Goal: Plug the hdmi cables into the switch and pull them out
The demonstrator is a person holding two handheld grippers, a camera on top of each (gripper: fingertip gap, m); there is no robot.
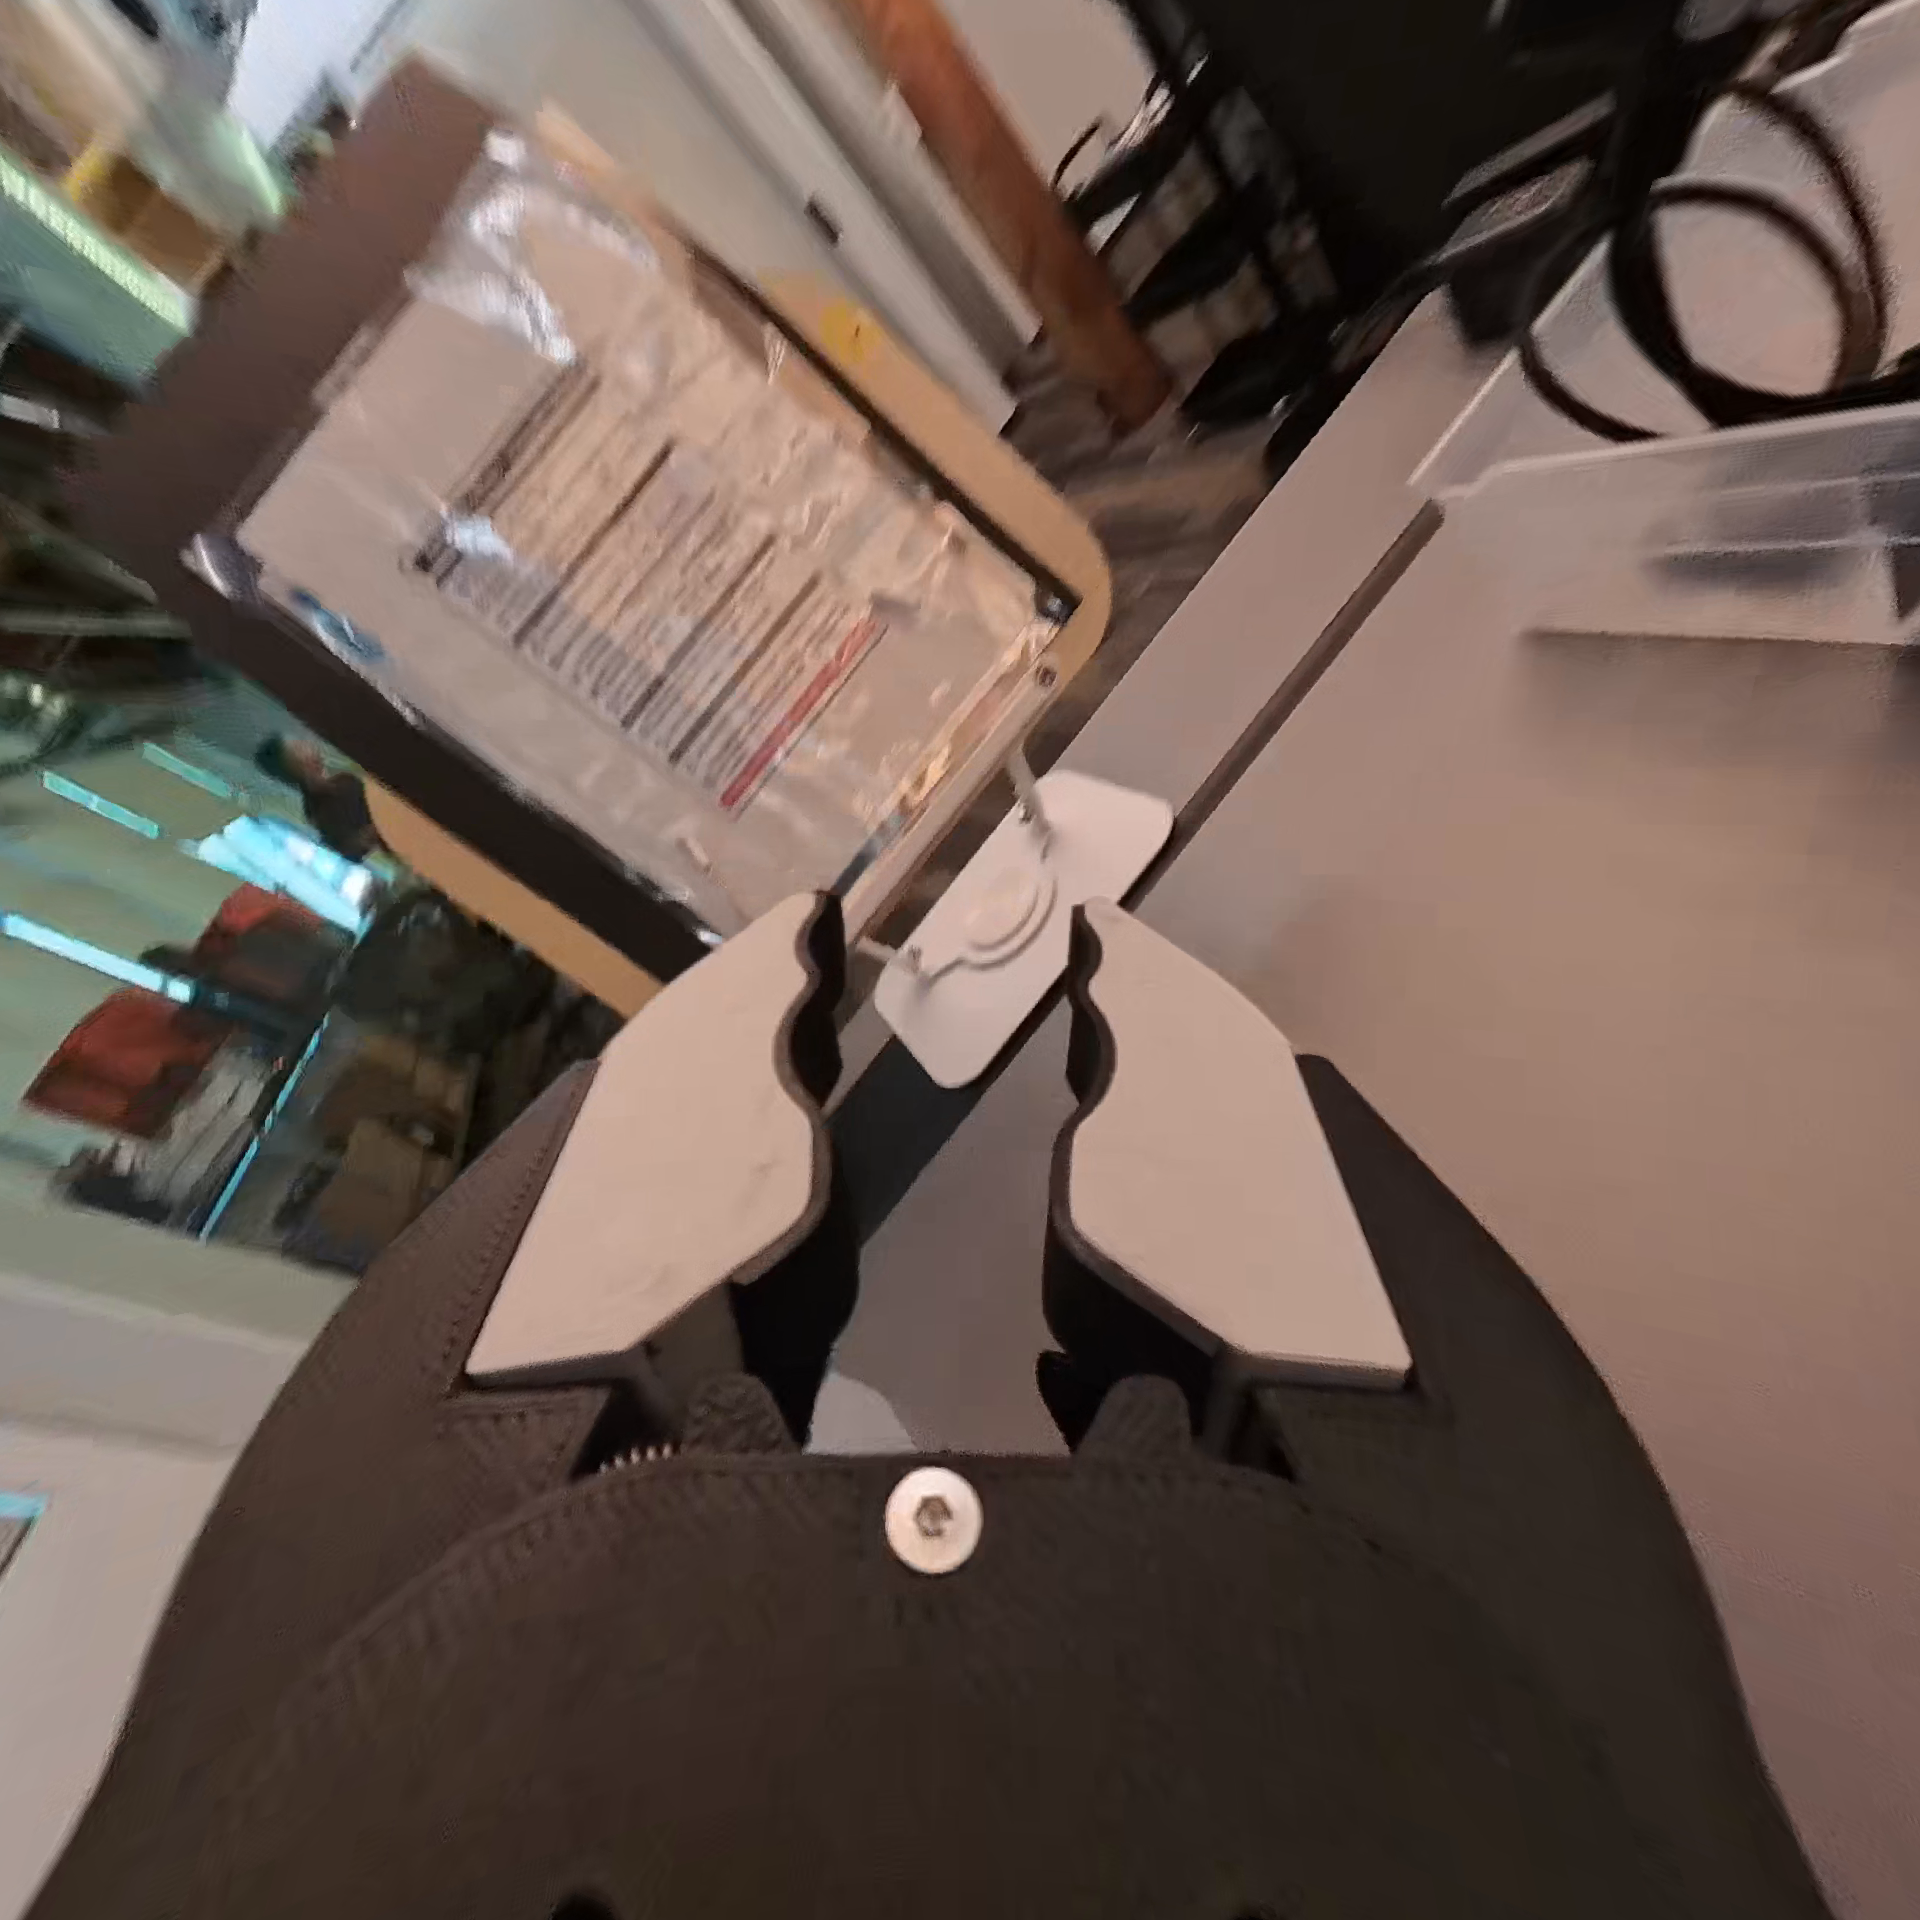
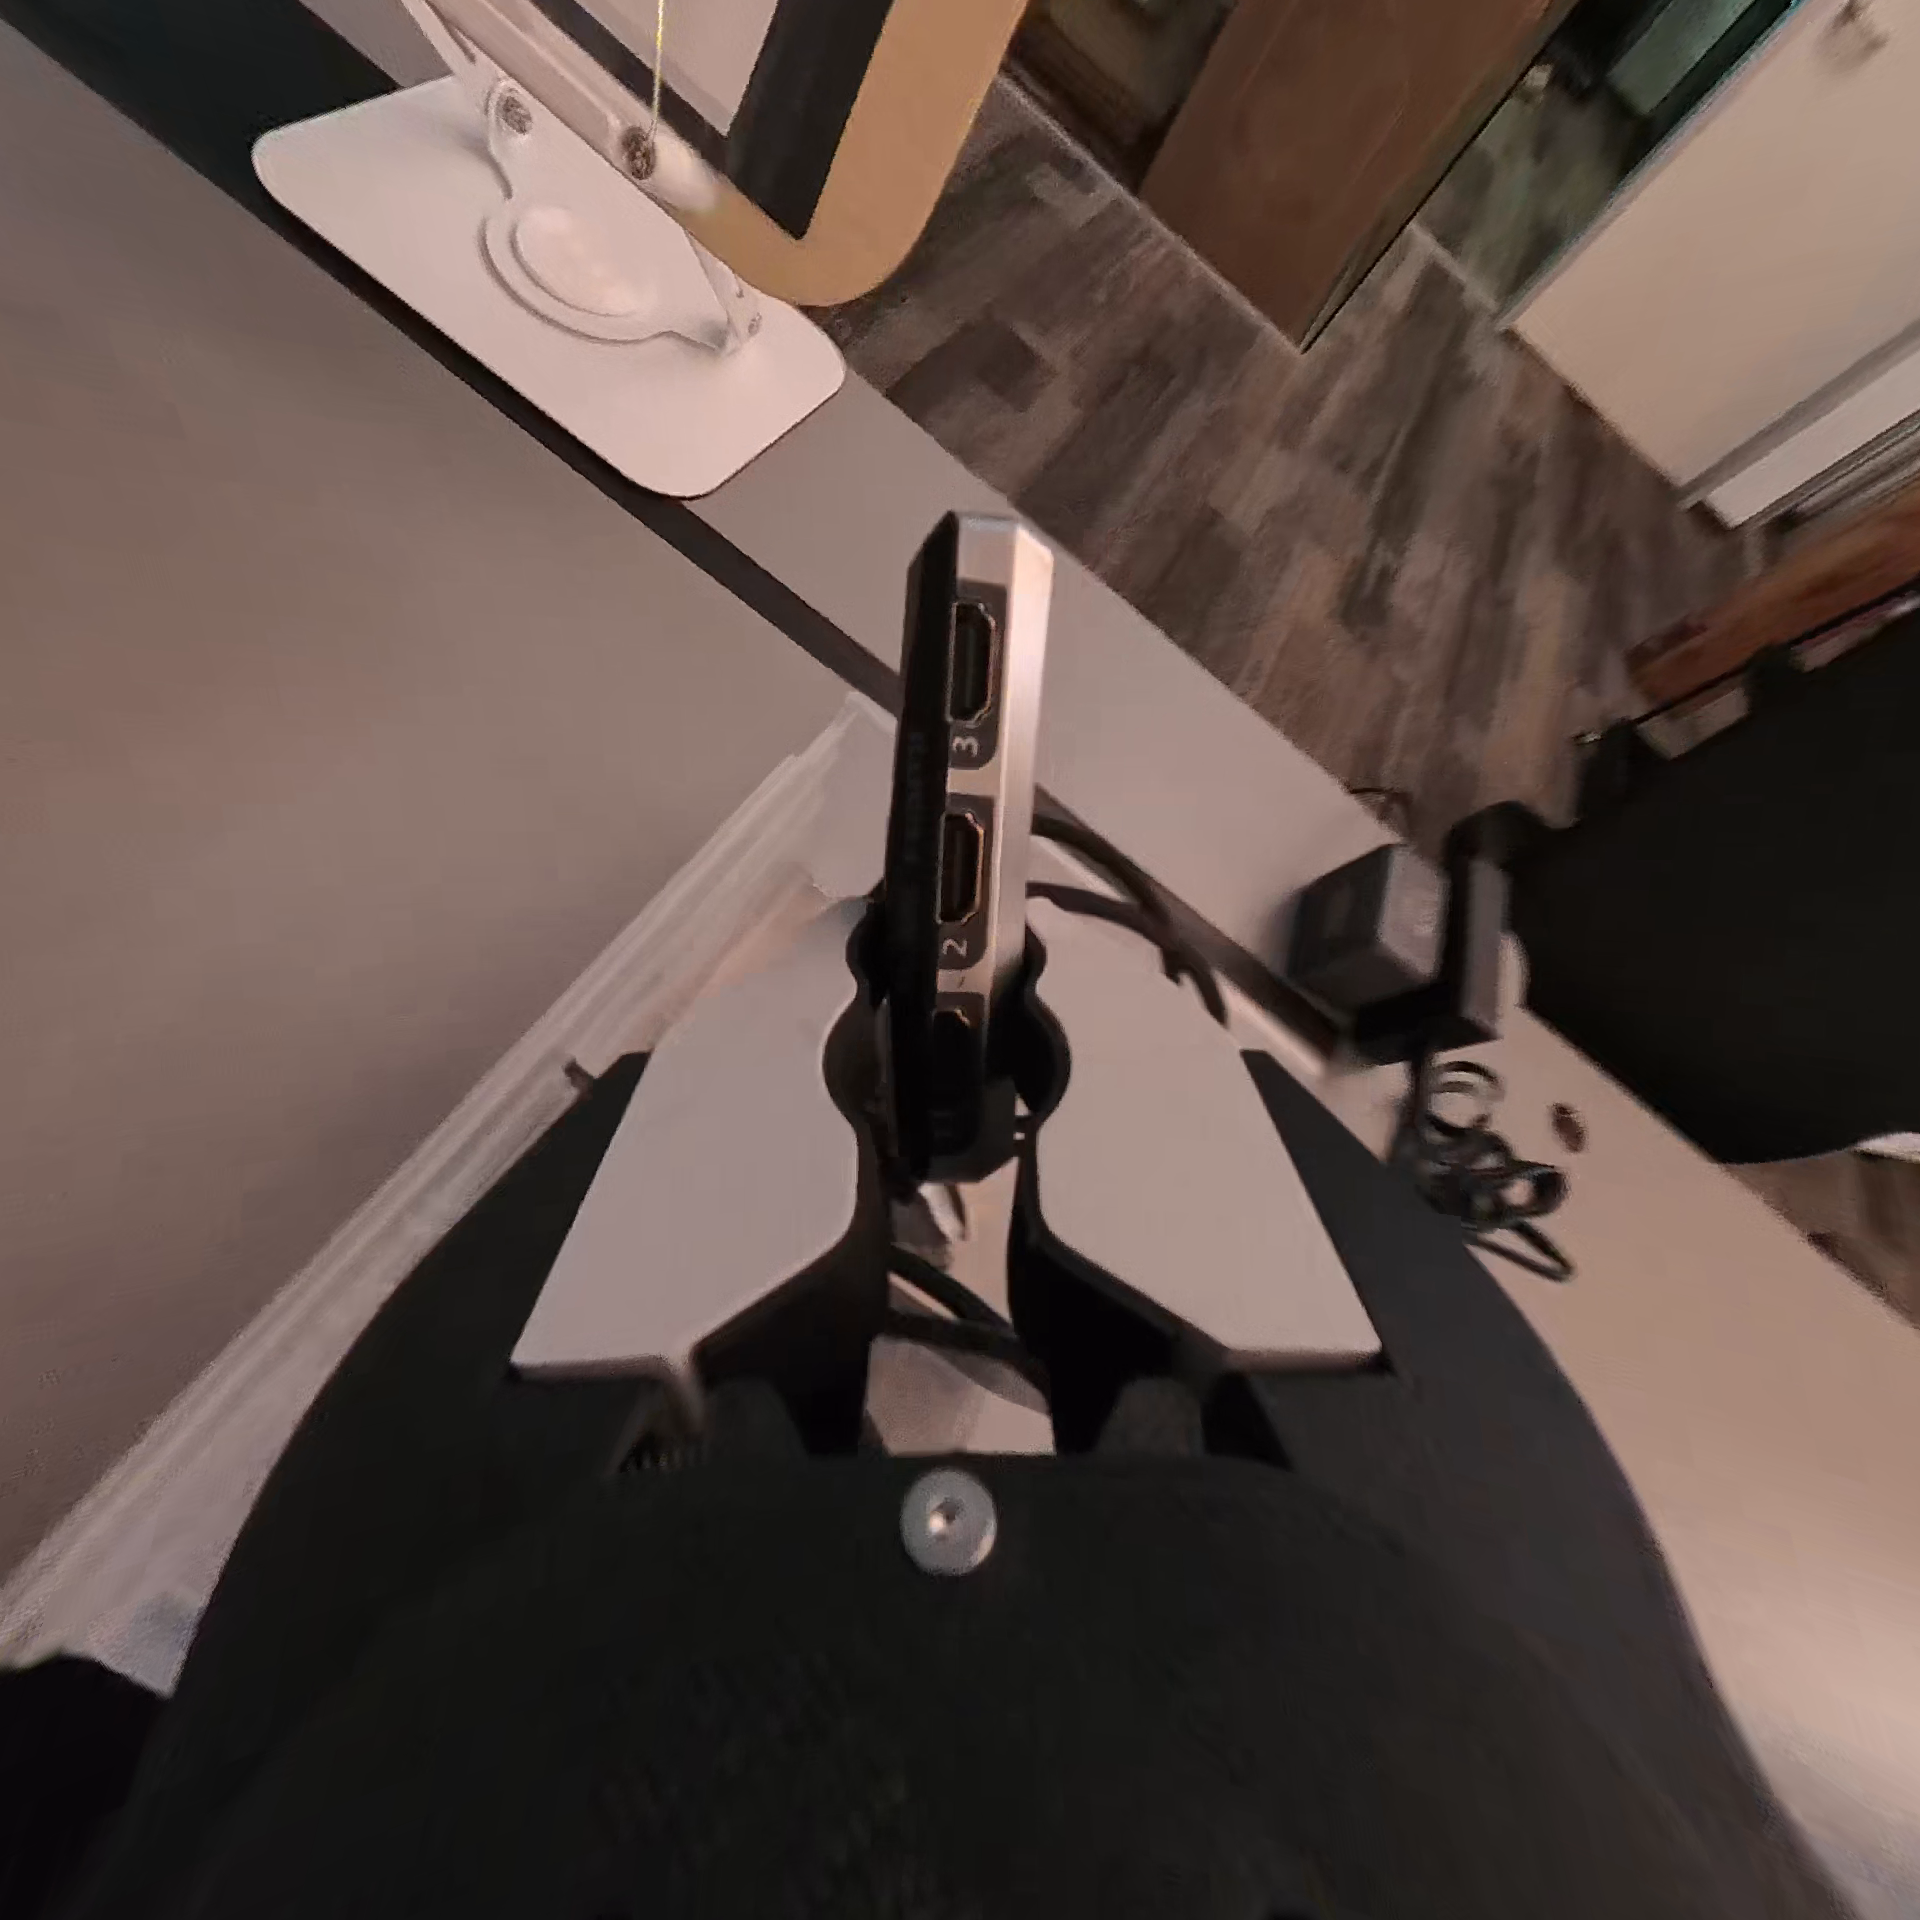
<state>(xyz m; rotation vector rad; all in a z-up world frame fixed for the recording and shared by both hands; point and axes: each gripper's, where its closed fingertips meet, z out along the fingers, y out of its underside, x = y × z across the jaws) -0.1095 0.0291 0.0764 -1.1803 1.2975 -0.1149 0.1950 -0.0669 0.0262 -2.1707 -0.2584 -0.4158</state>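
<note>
In the right wrist view my right gripper [image 2: 948, 961] is shut on a slim silver and black HDMI switch [image 2: 1013, 665]. It holds the switch upright above the table, with its row of empty ports facing the camera. Black cables [image 2: 1143, 894] lie behind it. In the left wrist view my left gripper [image 1: 956, 940] is open and empty above the white table [image 1: 1507, 1039]. Coiled black cables [image 1: 1756, 281] lie far off at the upper right, with a black box [image 1: 1527, 229] beside them.
A clear acrylic sign holder [image 1: 644, 561] on a white base [image 1: 1023, 914] stands at the table edge, just beyond the left fingertips. Its base [image 2: 540, 301] also shows in the right wrist view. A clear tray [image 1: 1714, 509] and a black power adapter [image 2: 1371, 925] with a tangled cord [image 2: 1486, 1174] lie on the table.
</note>
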